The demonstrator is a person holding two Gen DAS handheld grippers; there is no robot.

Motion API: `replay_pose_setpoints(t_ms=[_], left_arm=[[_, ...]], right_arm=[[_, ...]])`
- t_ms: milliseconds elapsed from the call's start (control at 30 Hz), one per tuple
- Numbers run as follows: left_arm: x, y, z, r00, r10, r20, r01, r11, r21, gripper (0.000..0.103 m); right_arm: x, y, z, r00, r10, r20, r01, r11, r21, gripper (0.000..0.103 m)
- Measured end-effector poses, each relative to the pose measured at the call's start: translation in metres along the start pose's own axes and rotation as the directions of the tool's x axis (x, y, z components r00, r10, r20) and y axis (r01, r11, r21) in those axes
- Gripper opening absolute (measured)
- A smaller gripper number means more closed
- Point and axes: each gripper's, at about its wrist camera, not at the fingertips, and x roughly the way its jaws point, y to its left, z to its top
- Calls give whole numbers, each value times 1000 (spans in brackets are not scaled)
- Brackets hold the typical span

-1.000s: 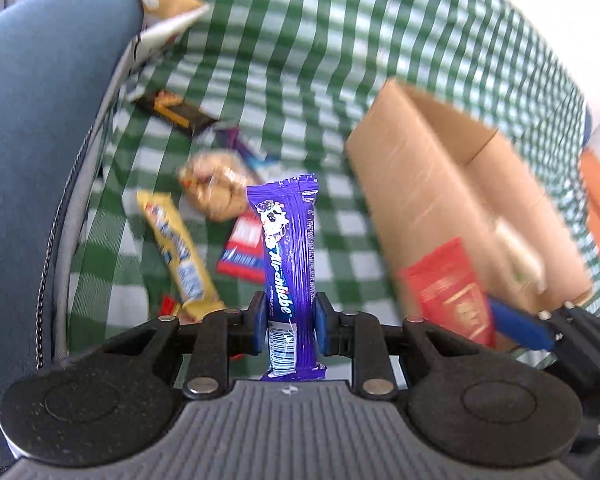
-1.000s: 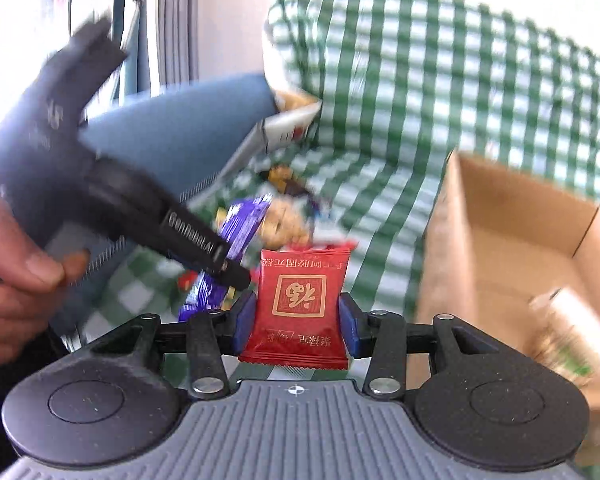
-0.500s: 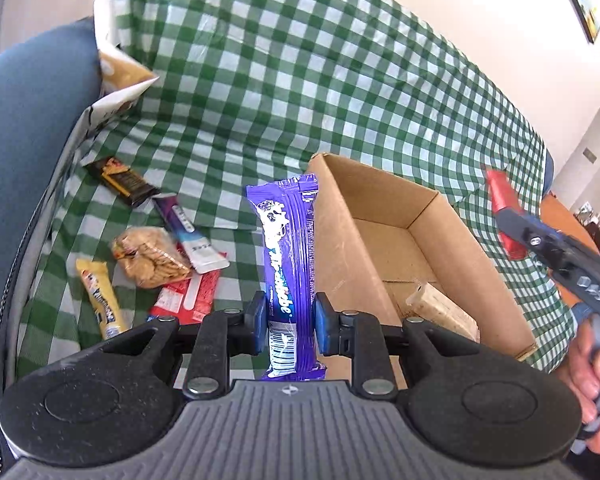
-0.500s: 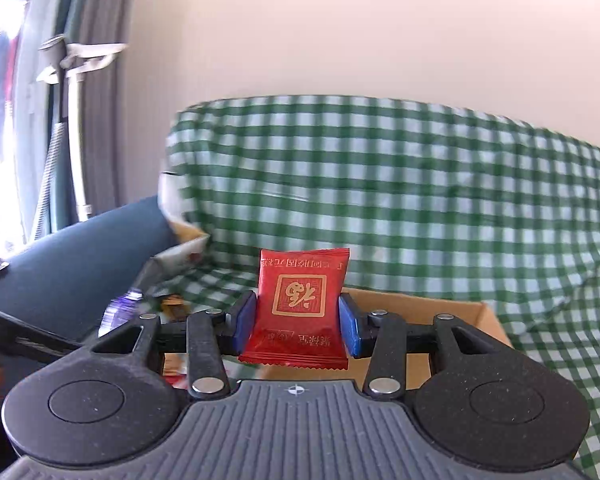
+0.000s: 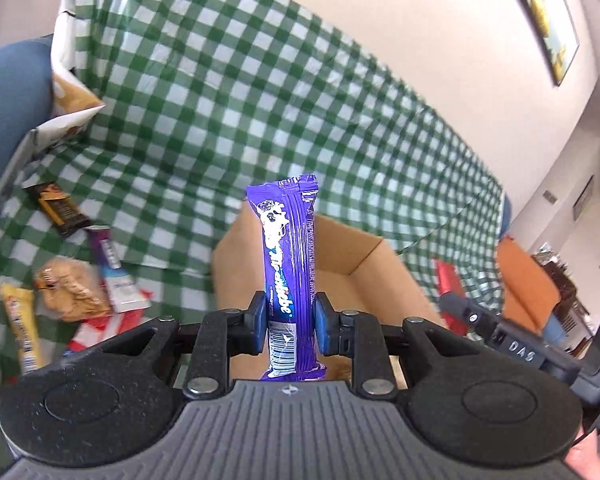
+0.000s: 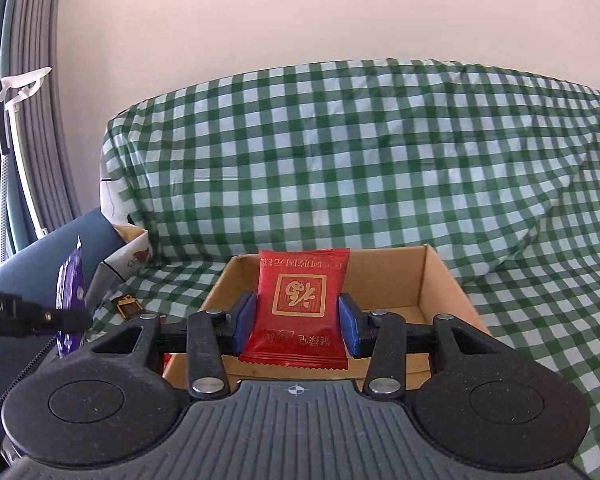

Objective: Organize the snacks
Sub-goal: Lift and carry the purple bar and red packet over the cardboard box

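My left gripper point(image 5: 290, 328) is shut on a purple snack bar point(image 5: 286, 264), held upright over the near-left corner of an open cardboard box point(image 5: 340, 252). My right gripper point(image 6: 298, 322) is shut on a red snack packet point(image 6: 300, 304), held in front of the same box point(image 6: 440, 276). The purple bar also shows at the left of the right wrist view point(image 6: 70, 280). The red packet and the right gripper show at the right of the left wrist view point(image 5: 448, 280).
Loose snacks lie on the green checked cloth point(image 5: 220, 120) left of the box: a dark bar point(image 5: 58, 208), a purple-white bar point(image 5: 114, 272), a cookie pack point(image 5: 70, 288), a yellow bar point(image 5: 20, 328), a red-white packet point(image 5: 108, 326). A blue armrest point(image 5: 8, 92) is at far left.
Both grippers rose and moved over toward the box with their snacks. The left view swung right, so the box now sits behind the purple bar. The right view levelled onto the box.
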Motion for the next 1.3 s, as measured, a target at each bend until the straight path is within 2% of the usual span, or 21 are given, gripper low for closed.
replay_pose_setpoints(t_ms=[233, 567, 767, 1300], left_arm=[[17, -19, -7, 999, -38, -18, 38, 998, 50, 26], [42, -59, -28, 999, -34, -10, 36, 974, 222, 26], [45, -71, -35, 998, -58, 8, 54, 970, 238, 26], [68, -89, -45, 997, -83, -8, 83, 968, 238, 26]], right_arm=[[-6, -17, 0, 999, -46, 1, 46, 999, 0, 46], [-9, -24, 0, 996, -89, 5, 88, 996, 20, 46], [-7, -17, -3, 996, -85, 1, 85, 996, -6, 46], [6, -13, -1, 994, -104, -24, 103, 994, -39, 46]])
